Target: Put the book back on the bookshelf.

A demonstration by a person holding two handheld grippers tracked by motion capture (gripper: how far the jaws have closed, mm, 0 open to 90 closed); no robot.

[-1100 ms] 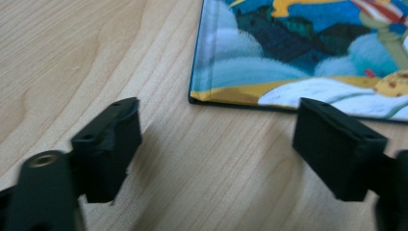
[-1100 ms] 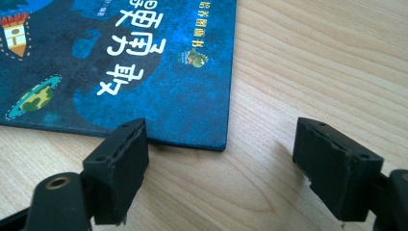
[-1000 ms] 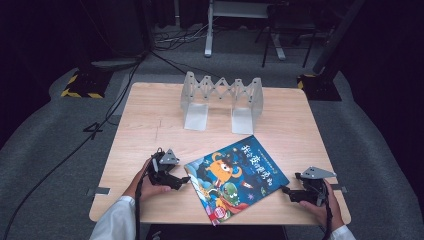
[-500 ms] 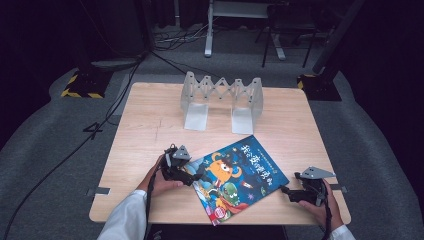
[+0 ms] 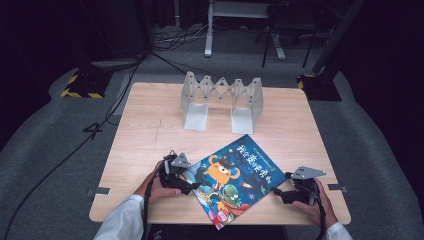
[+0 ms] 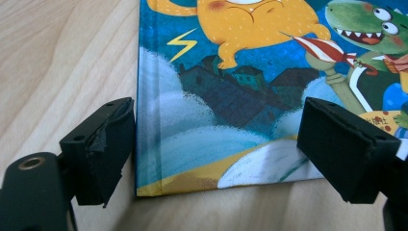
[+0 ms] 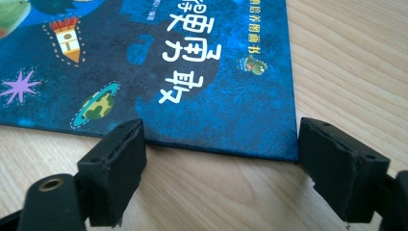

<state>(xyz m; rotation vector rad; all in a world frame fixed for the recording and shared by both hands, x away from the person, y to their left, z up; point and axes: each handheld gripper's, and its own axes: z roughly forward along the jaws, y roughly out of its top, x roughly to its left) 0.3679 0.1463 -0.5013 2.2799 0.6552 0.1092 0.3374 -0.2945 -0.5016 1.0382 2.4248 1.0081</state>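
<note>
- Lying flat on the bench [image 5: 150, 125], the picture book [image 5: 232, 177] is resting cover up, turned askew, between the two grippers and just ahead of each.
- Left gripper [image 5: 192, 186] is standing open at the book's spine-side corner [image 6: 144, 185]; one jaw is sitting just outside the spine edge, the other over the cover, neither clamping.
- Right gripper [image 5: 276, 191] is likewise standing open, its jaws straddling the opposite corner [image 7: 288, 154] with a gap of bare bench before the edge.
- Judging by the rigid board and grooved hinge, the book is appearing stiff, thin and fairly light.
- Glossy cover is likely proving slippery; a flat-lying edge is offering little to pinch.
- Advising hold at the spine side, where the thickness is greatest, or sliding a corner past the bench edge first.
- Folding rack [image 5: 222, 100] is standing well beyond both grippers.
</note>
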